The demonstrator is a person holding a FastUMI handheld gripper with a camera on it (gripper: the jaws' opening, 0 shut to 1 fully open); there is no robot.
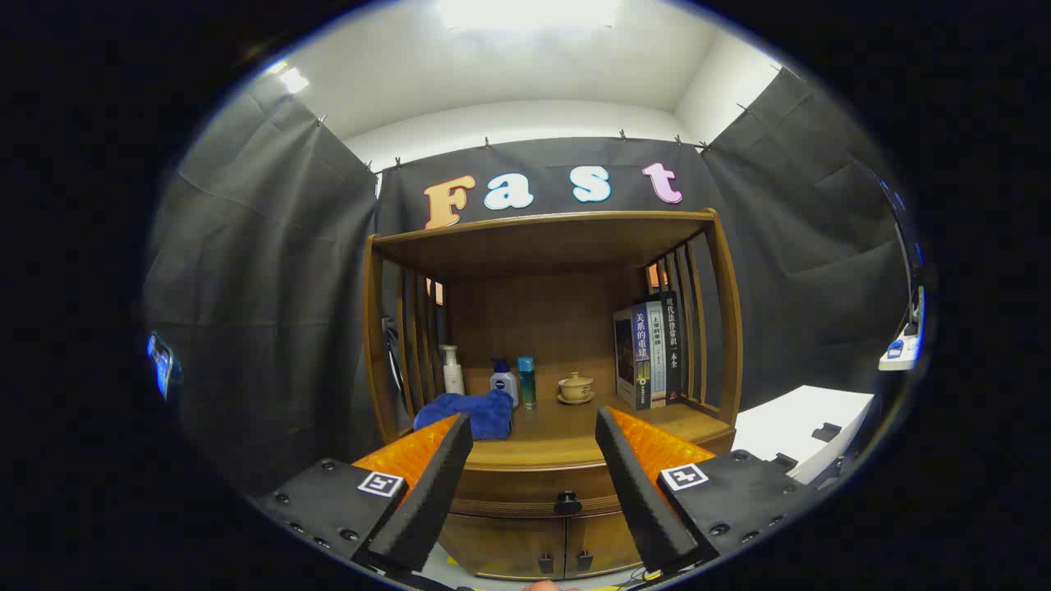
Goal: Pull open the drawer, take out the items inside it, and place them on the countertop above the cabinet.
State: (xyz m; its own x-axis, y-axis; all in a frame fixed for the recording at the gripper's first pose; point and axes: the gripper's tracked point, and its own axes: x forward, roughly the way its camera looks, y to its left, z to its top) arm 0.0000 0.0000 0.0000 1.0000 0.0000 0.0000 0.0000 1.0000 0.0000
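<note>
While claw (534, 427) gapes, drawer knob (566, 502) sits between.

Blue cloth (466, 414) beside white pump bottle (452, 369), dark-capped bottle (503, 381), teal can (526, 382); lidded teacup (575, 387) on saucer; upright books (649, 353) against slatted side

Gripper (534, 427) is chunky: two wedge-shaped fingers with ribbed inner faces, on black screw-studded blocks, each with a square black-and-white marker tag.

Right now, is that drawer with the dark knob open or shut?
Shut: the drawer front sits flush under the countertop, its knob untouched between the open gripper fingers.
</note>
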